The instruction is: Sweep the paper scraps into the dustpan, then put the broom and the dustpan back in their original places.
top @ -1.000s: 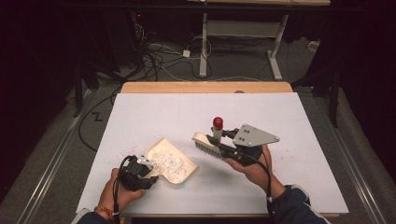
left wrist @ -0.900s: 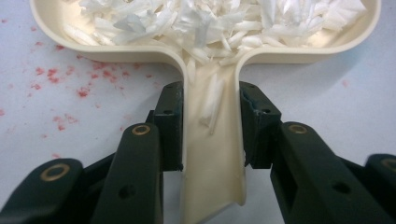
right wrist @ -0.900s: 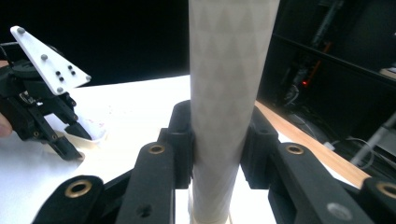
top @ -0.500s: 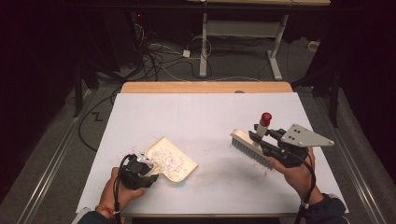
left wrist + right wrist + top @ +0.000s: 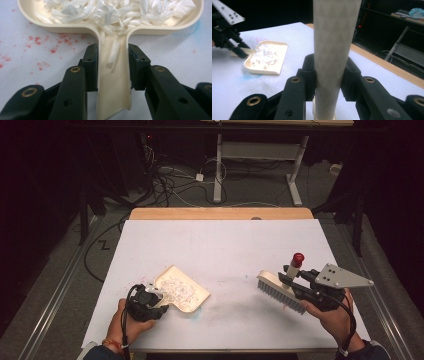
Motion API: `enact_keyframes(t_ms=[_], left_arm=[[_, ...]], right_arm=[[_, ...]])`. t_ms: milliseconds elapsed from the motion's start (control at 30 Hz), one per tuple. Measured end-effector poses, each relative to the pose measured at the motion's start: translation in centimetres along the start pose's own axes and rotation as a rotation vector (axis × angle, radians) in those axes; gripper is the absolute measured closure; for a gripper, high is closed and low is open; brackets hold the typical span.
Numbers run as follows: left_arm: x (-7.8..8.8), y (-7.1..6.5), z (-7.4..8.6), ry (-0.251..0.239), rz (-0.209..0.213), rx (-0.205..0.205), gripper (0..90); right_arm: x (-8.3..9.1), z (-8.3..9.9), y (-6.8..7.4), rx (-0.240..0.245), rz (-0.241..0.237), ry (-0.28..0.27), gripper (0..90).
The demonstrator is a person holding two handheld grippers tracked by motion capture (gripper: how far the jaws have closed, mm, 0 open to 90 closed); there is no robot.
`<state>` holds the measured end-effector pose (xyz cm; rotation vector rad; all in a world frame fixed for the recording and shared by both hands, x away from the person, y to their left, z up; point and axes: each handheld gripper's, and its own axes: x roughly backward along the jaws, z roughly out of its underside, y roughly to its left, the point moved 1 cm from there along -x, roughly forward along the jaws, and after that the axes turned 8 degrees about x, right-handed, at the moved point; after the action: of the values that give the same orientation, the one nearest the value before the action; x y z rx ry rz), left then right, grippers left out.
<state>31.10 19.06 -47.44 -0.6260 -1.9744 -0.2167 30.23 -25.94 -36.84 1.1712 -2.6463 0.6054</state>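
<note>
The cream plastic dustpan (image 5: pixel 182 290) lies flat toward the near left of the white table (image 5: pixel 225 245), its shallow, round-cornered tray heaped with white paper shreds (image 5: pixel 120 11), a few of which have slid down into the grooved handle; the left gripper (image 5: pixel 113 67) has its black jaws clamped against both sides of that handle. Well apart on the right, the right gripper (image 5: pixel 329 75) pinches the pale, faintly patterned handle of a hand brush (image 5: pixel 280 287), whose grey bristles point down at the table and whose stem ends in a red knob. Faint red specks and a blue smudge mark the tabletop around the dustpan.
</note>
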Motion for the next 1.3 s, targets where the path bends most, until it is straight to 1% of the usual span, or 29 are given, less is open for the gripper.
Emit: enact_keyframes(t_ms=[67, 200, 300, 367, 433, 600, 700, 800, 867, 933, 1000, 1033, 1167, 1233, 1300], left_arm=[[0.1, 0.1, 0.0, -0.005, -0.001, 0.008, 63.2], [0.1, 0.4, -0.2, -0.014, -0.005, 0.025, 63.2], [0.1, 0.7, -0.3, -0.025, -0.008, 0.038, 63.2], [0.1, 0.9, -0.3, -0.028, -0.013, 0.043, 63.2], [0.1, 1.1, -0.3, -0.035, -0.017, 0.051, 63.2], [0.1, 1.3, -0.4, -0.040, -0.023, 0.058, 63.3], [0.1, 1.5, -0.5, -0.042, -0.029, 0.064, 63.2], [0.2, 1.7, -0.5, -0.048, -0.028, 0.072, 63.2], [0.2, 1.9, -0.5, -0.050, -0.034, 0.078, 63.2], [0.1, 2.0, -0.4, -0.054, -0.039, 0.086, 63.2], [0.0, 2.1, -0.3, -0.052, -0.047, 0.088, 63.2], [0.0, 2.2, -0.3, -0.049, -0.053, 0.090, 63.2], [-0.1, 2.5, -0.3, -0.062, -0.076, 0.115, 63.2], [-0.1, 2.8, -0.5, -0.080, -0.089, 0.134, 63.2], [-0.3, 3.1, -0.6, -0.085, -0.097, 0.151, 63.2]], right_arm=[[0.3, 0.2, 0.2, 0.003, -0.016, 0.007, 70.4], [0.7, 0.9, 0.6, -0.010, -0.048, 0.024, 70.4], [1.0, 1.4, 0.7, -0.018, -0.063, 0.038, 70.4], [1.2, 1.7, 0.9, -0.022, -0.061, 0.044, 70.4], [1.4, 1.9, 1.0, -0.029, -0.068, 0.058, 70.4], [2.1, 2.0, 1.3, -0.028, -0.082, 0.068, 70.5], [2.6, 2.2, 1.3, -0.042, -0.077, 0.072, 70.4], [2.9, 2.4, 1.3, -0.048, -0.084, 0.082, 70.5], [3.1, 2.5, 1.3, -0.052, -0.093, 0.089, 70.4], [3.3, 2.6, 1.2, -0.062, -0.111, 0.088, 70.4], [3.3, 2.7, 1.1, -0.081, -0.140, 0.094, 70.4], [3.3, 2.8, 1.1, -0.088, -0.147, 0.090, 70.4], [3.0, 2.7, 1.2, -0.086, -0.168, 0.091, 70.4], [2.8, 2.8, 1.3, -0.088, -0.183, 0.099, 70.4], [2.7, 2.8, 1.2, -0.088, -0.191, 0.099, 70.4]])
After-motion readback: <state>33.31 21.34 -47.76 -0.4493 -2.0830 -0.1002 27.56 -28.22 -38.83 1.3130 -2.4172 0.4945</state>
